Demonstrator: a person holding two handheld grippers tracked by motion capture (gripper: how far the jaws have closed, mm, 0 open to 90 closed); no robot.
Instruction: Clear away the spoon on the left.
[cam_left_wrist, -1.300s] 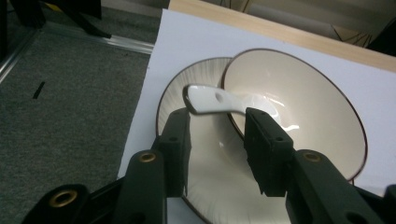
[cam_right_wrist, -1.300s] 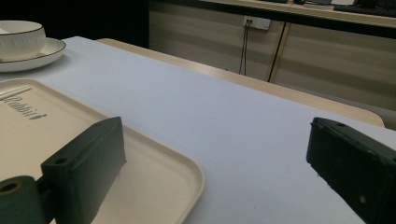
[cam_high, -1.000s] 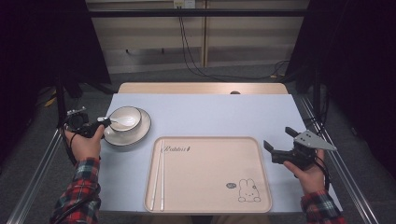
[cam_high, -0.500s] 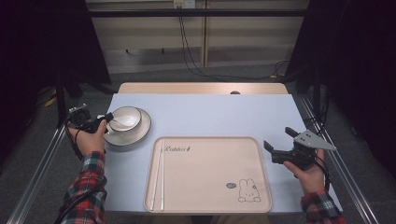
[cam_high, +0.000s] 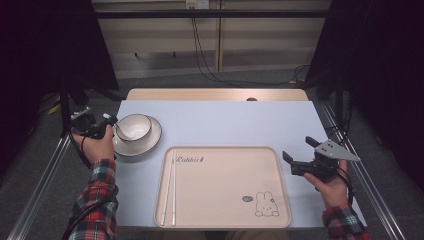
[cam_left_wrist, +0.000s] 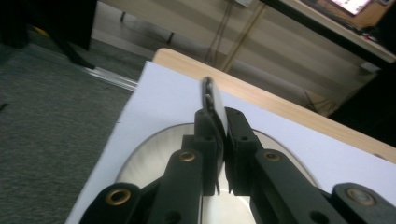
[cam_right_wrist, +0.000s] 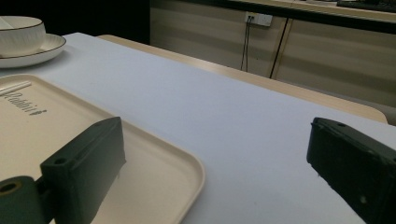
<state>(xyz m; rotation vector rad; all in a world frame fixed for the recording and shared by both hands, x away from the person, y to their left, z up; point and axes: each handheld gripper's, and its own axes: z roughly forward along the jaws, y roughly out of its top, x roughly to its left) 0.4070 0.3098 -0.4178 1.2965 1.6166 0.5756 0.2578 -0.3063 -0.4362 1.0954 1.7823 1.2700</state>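
A white bowl (cam_high: 135, 125) stands on a white plate (cam_high: 151, 141) at the table's left, and a white spoon (cam_high: 119, 131) leans in the bowl with its handle towards the left. My left gripper (cam_high: 107, 122) has just been closing and is now shut on that spoon handle (cam_left_wrist: 211, 97), which sticks up between the jaws above the plate (cam_left_wrist: 149, 158). At the table's right edge my right gripper (cam_high: 299, 149) is held still, open (cam_right_wrist: 224, 154) with nothing between its jaws, beside the beige tray (cam_high: 225, 200).
A pair of white chopsticks (cam_high: 170, 192) lies along the tray's left side. The tray's corner (cam_right_wrist: 154, 158) is under my right gripper's left jaw, with the bowl (cam_right_wrist: 18, 35) far off. Metal rails run along both table sides.
The left gripper has closed onto the spoon handle at the bowl's left rim. The right hand has not moved.
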